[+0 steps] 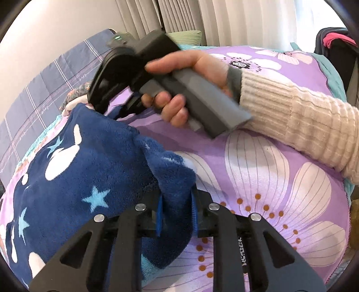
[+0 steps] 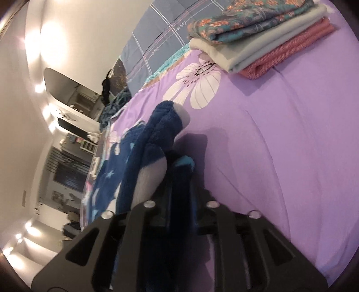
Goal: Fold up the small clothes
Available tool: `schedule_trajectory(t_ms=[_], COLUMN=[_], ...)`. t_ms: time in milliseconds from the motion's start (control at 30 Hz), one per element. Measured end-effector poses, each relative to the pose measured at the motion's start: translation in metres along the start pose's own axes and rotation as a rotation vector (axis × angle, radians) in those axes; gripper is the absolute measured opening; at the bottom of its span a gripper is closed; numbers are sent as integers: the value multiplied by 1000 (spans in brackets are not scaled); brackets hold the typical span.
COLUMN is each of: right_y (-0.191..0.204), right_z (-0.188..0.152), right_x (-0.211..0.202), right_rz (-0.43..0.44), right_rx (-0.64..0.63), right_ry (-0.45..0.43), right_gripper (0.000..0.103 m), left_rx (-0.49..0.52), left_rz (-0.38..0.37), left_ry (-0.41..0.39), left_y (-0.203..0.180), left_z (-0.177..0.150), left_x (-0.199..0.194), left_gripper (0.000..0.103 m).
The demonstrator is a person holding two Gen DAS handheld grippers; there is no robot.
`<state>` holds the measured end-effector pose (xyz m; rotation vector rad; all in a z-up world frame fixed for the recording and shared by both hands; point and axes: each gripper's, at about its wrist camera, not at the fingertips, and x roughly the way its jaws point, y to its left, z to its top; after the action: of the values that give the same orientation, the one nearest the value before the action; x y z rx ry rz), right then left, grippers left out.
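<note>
A navy fleece garment (image 1: 89,175) with white shapes and light blue stars lies on the purple floral bedspread (image 1: 258,175). My left gripper (image 1: 177,209) is shut on its near edge, fabric pinched between the blue pads. My right gripper (image 1: 125,107) shows in the left wrist view, held in a hand with a cream sleeve, its tips at the garment's far edge. In the right wrist view the right gripper (image 2: 179,179) is shut on a bunched fold of the navy garment (image 2: 157,139), lifted off the bedspread (image 2: 280,146).
A stack of folded clothes (image 2: 258,38), floral, grey-green and pink, lies on the bed beyond the right gripper. A blue plaid headboard cover (image 1: 44,85) and curtains (image 1: 202,20) are behind. A dark chair (image 1: 336,49) stands at the right.
</note>
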<state>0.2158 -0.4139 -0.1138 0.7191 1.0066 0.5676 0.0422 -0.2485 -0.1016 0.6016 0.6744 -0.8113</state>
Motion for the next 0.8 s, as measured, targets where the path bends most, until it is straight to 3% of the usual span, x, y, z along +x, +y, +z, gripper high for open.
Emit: schedule_trajectory(t_ms=[67,167,300,400,467,500,533,600,667,733,800], right_y=[-11,-11,1,15,30,34,37,35,37,27,11], right_z=[3,5,0,-4,-4,-2,-1,2,0,-1,3], right_x=[-13,-31,-32,-7,8,15,21,20,20,29,28], right_rz=[100,221,208,73,3,-46,-115,-110,-124,-138,-73], right_rx=[54,45,-20,-89,-133,-138,-137,-80,-146,-146,-106], right_ry=[5,30,79,127,102,81,67,15,-9,-2,-6], right_gripper=[59,85,91,91,84,35,21,18,18,25,26], left_rx=[7,8,6,20,26,33,45,76,91,105,116], left_rz=[6,7,-7,-11,-17,-20,-20,-21,-34,-30,-21], left_ry=[-3,-5,-4,-3,-3,-6,-12,-23,-20,-11,-10], left_y=[-1,-2,0,-2,-2,-3,-4,-7,-9,-13,-16], left_z=[0,0,0,-1,-1,-1,-1,-2,-4,-7,-7], left_x=[1,1,2,5,7,7,6,5,8,11,12], left_gripper=[21,22,25,27,27,27,27,27,27,27,29])
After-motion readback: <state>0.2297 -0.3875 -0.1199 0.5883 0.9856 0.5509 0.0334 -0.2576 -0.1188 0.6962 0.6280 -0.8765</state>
